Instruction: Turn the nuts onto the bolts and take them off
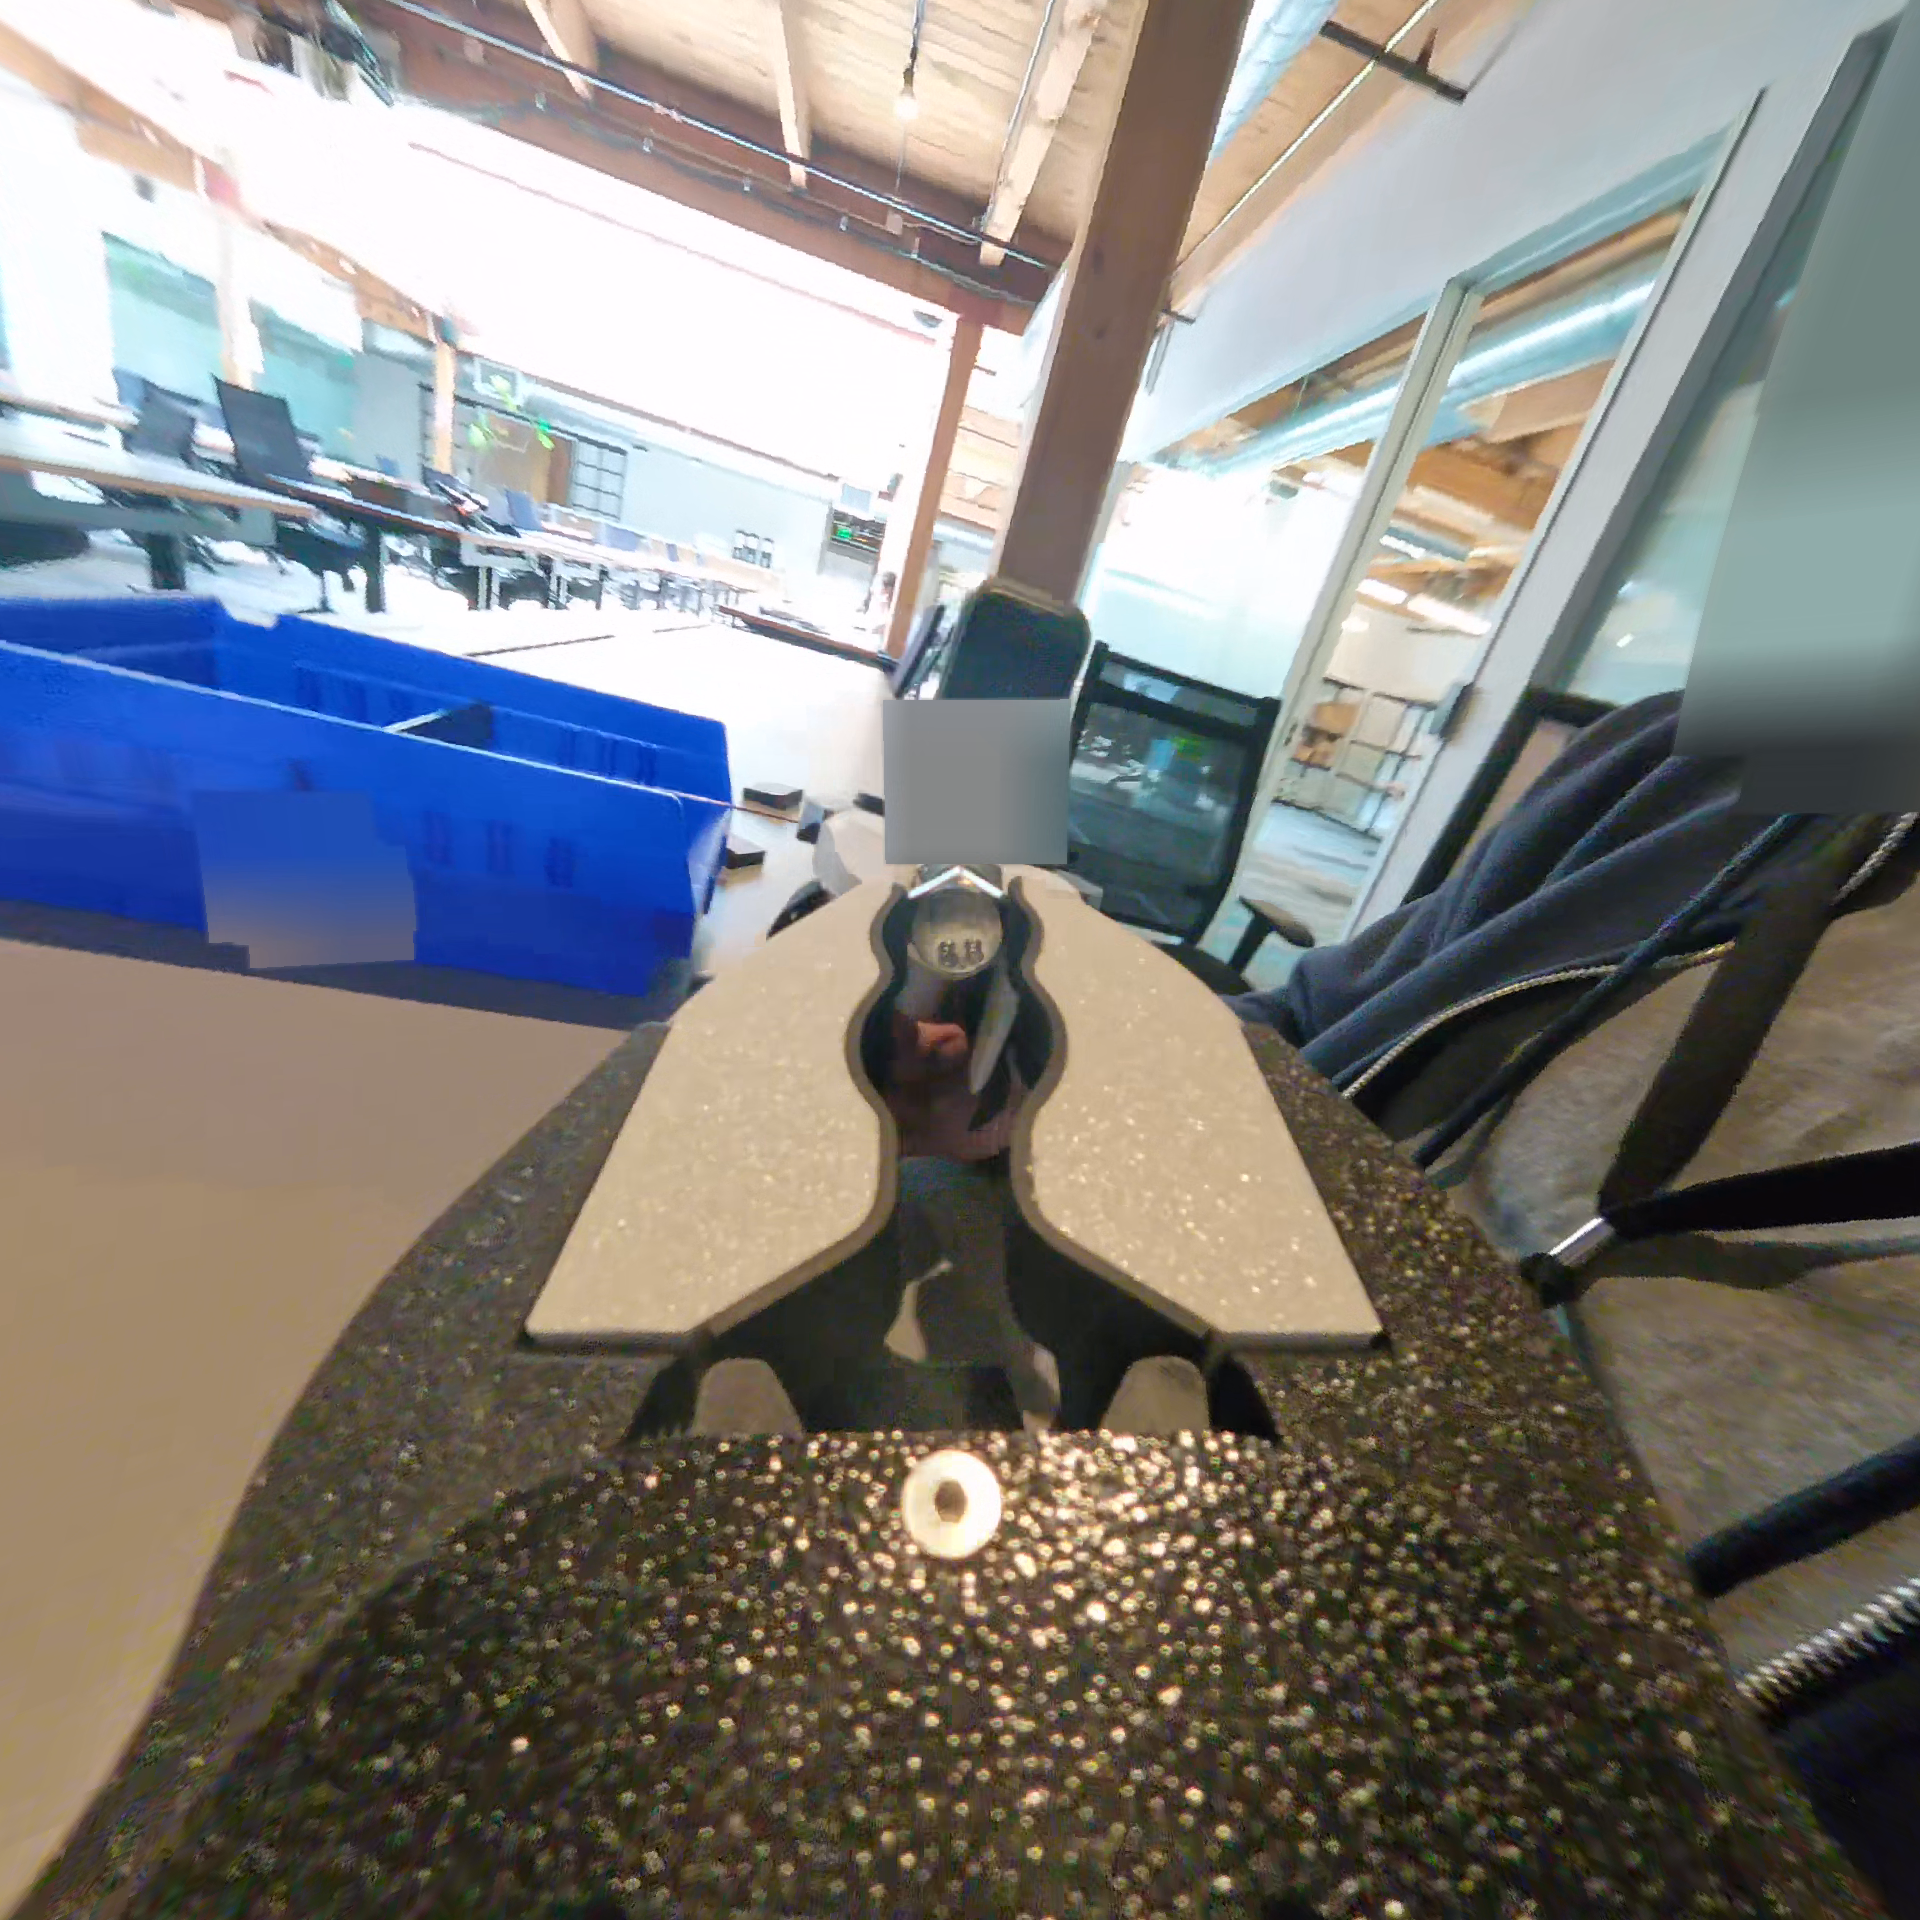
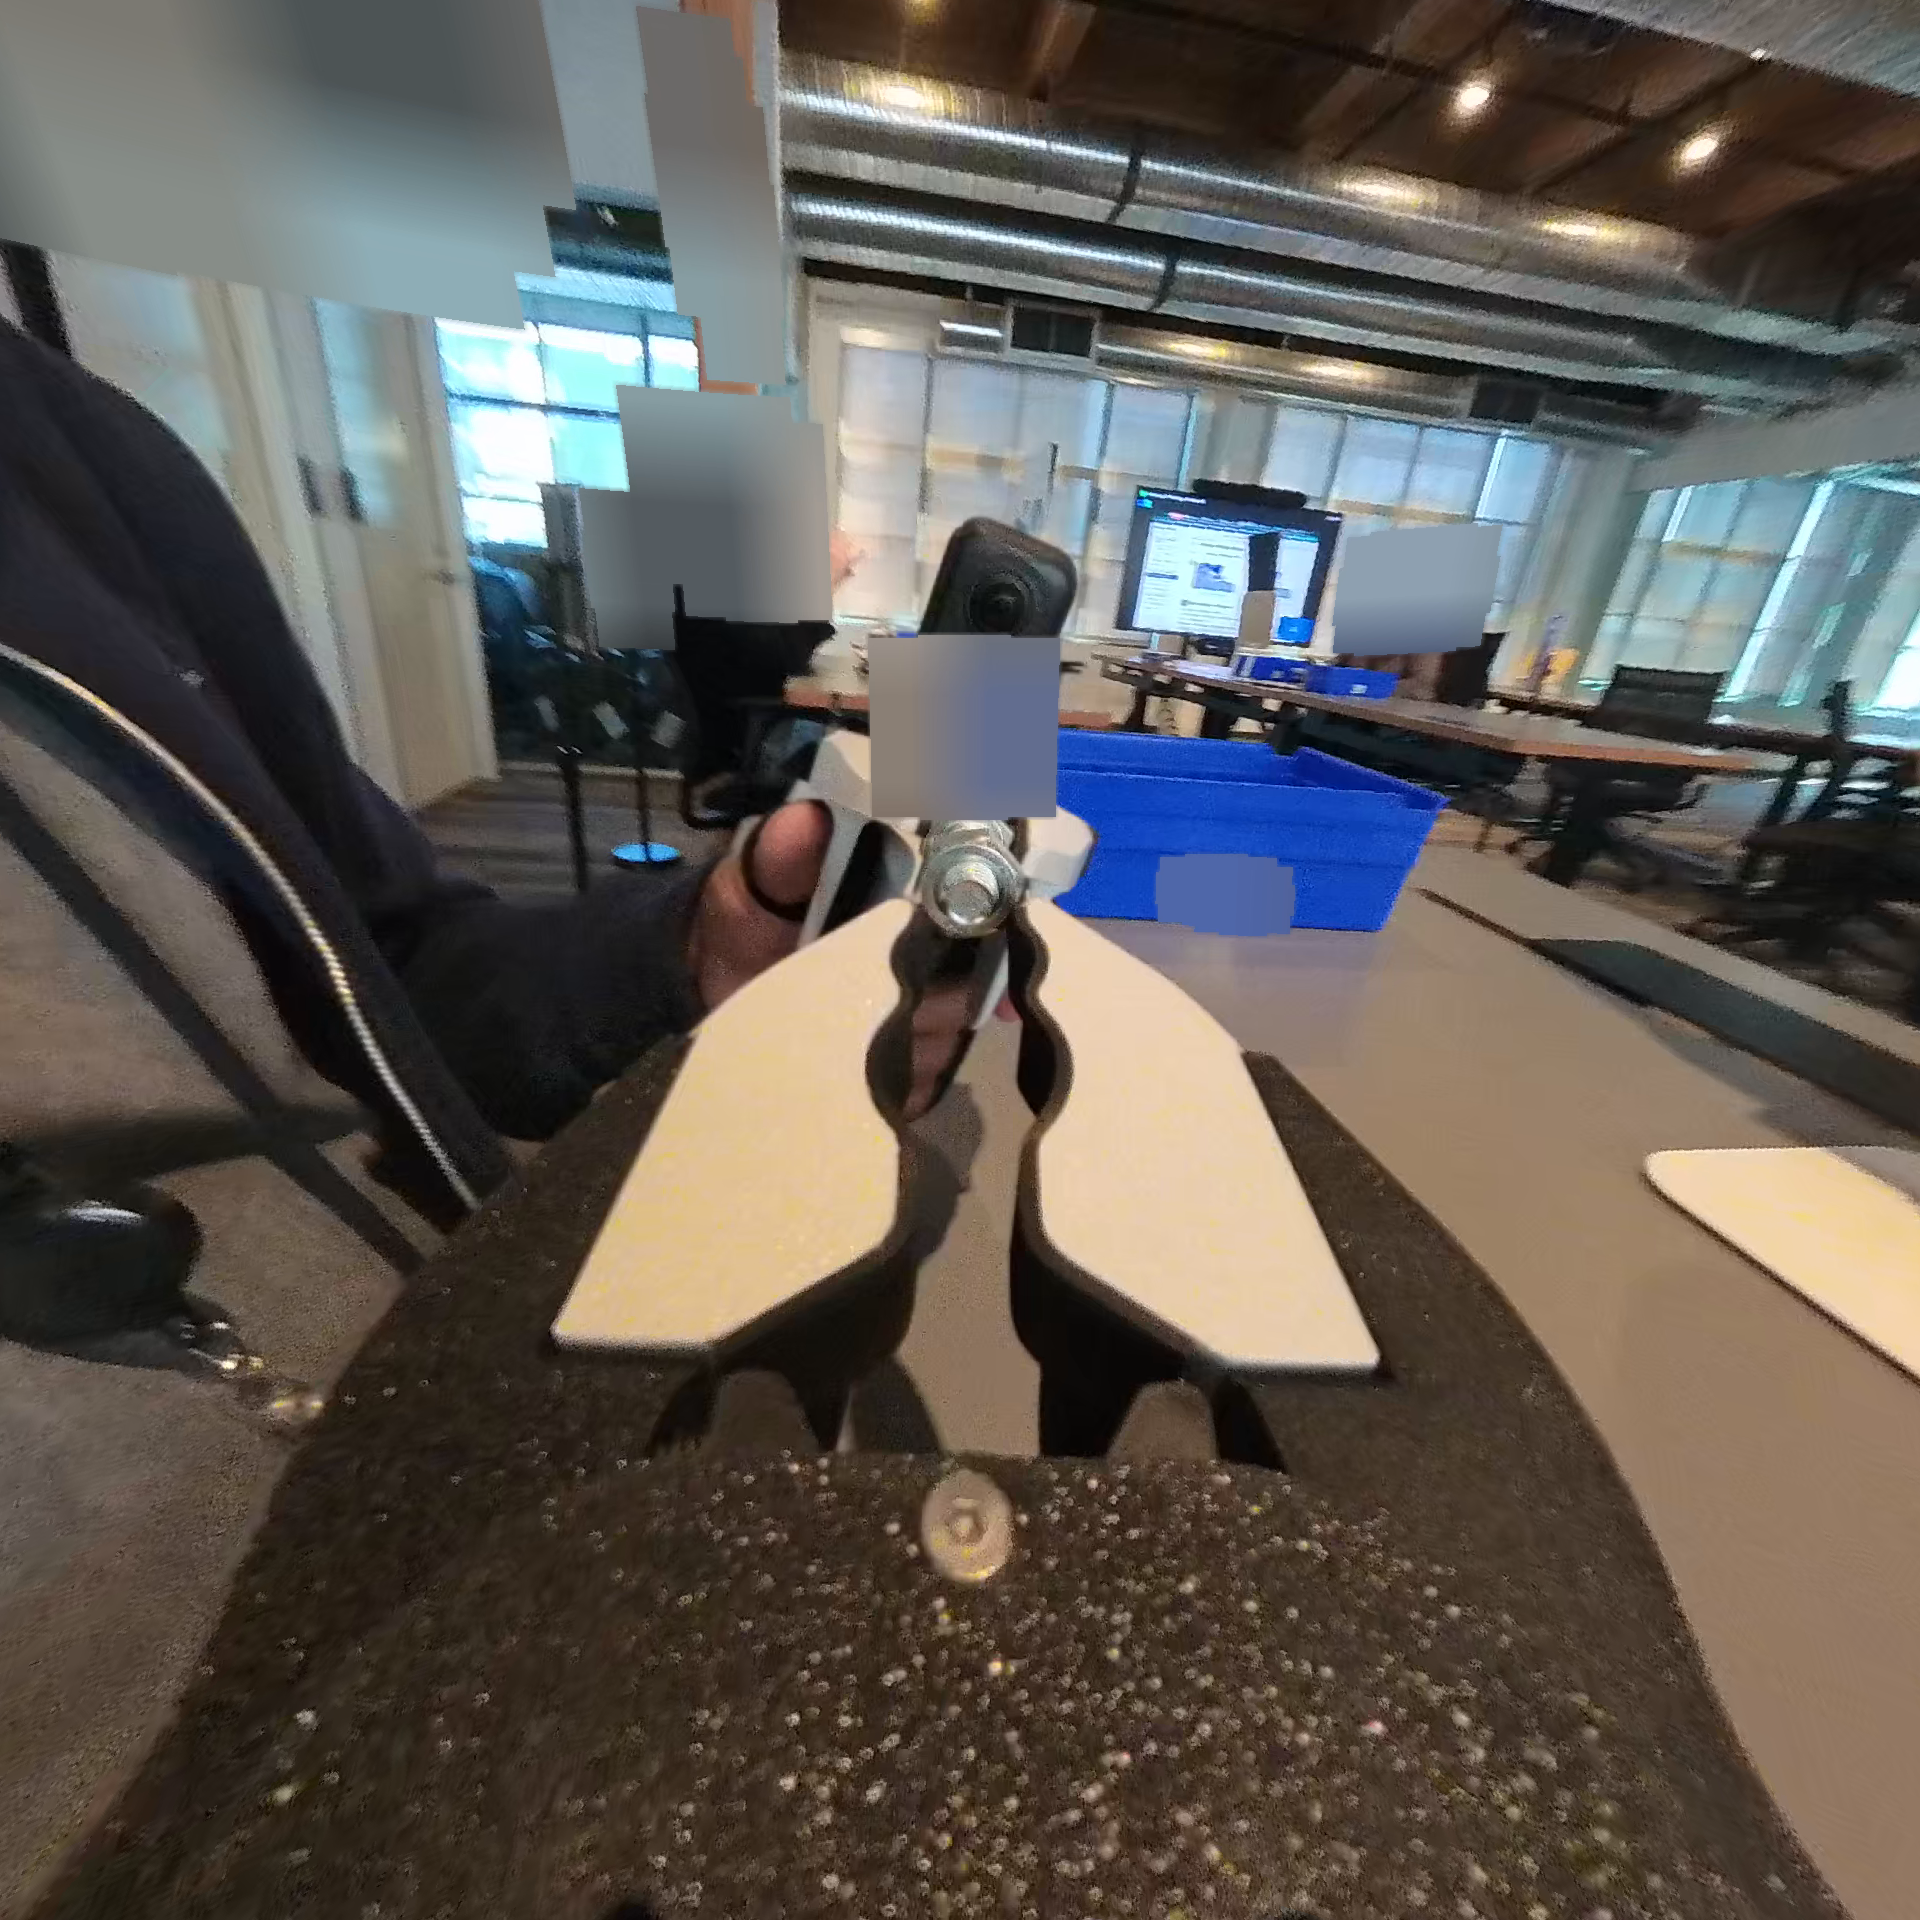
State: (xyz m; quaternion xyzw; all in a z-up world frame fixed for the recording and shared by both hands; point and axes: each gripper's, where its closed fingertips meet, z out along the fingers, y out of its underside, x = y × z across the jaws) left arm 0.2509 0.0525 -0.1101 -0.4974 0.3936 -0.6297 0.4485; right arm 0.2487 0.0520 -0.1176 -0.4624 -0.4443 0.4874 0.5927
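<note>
My left gripper (image 1: 954,899) is shut on a silver bolt (image 1: 951,935), whose round head faces the camera between the fingertips. My right gripper (image 2: 971,920) is shut on a silver hex nut (image 2: 940,899). The nut sits on the bolt's threaded end (image 2: 969,891), which pokes through it toward the camera. The two grippers face each other tip to tip above the grey table (image 2: 1455,1039). In the right wrist view the left gripper's white body (image 2: 842,790) and the hand (image 2: 758,894) holding it show behind the nut.
A blue plastic bin (image 1: 364,790) stands on the table beyond the grippers; it also shows in the right wrist view (image 2: 1247,821). A white pad (image 2: 1818,1236) lies at the right edge. Small black parts (image 1: 774,798) lie near the bin. A dark jacket (image 1: 1558,935) is close by. Left and right tips are no more than a few centimetres apart.
</note>
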